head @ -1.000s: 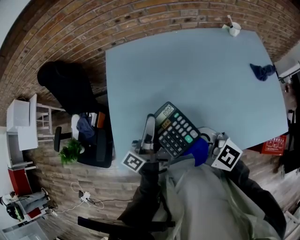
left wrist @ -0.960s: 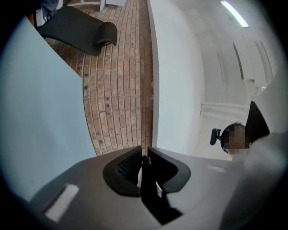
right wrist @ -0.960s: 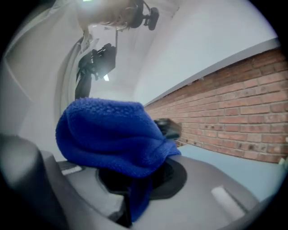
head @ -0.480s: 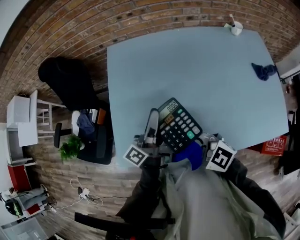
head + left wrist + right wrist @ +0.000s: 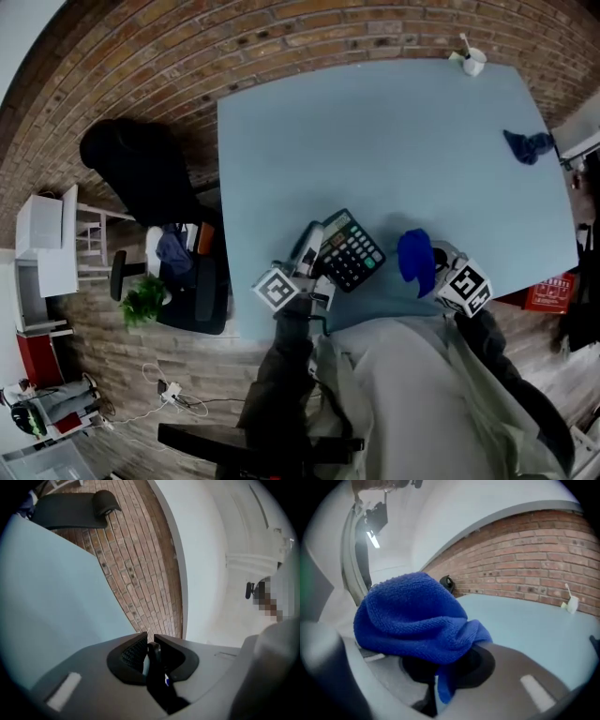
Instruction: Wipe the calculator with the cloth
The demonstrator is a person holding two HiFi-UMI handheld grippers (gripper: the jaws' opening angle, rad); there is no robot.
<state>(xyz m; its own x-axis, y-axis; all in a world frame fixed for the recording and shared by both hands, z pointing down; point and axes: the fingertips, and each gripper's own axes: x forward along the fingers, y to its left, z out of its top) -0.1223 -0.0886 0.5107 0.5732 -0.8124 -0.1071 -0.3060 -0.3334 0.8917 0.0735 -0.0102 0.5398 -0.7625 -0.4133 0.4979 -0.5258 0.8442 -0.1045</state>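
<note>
Brickwork (image 5: 141, 56) shows beyond the far and left sides of the table; whether it is wall or floor cannot be told throughout. The pale blue table (image 5: 375, 141) fills the middle of the head view, and most of its top is bare. The person's grey sleeves and torso (image 5: 394, 394) occupy the near edge.

Left of the table stand a black chair (image 5: 141, 173), a white shelf unit (image 5: 42, 248) and a small green plant (image 5: 142, 302). A red item (image 5: 547, 291) lies past the table's right near corner.

The calculator (image 5: 349, 248) sits at the near edge of the table, keys up and turned at an angle. The left gripper (image 5: 314, 251) is clamped on its left edge. The left gripper view shows a thin dark edge pinched between nearly closed jaws. Whether the calculator rests on the table cannot be told.

The right gripper (image 5: 433, 264) is closed on the blue cloth (image 5: 415, 261), which bunches over its jaws just right of the calculator and apart from it.

A second, darker cloth (image 5: 525, 143) lies near the right edge. A white cup (image 5: 473, 61) stands at the far right corner. Neither lies between the grippers and the calculator.
</note>
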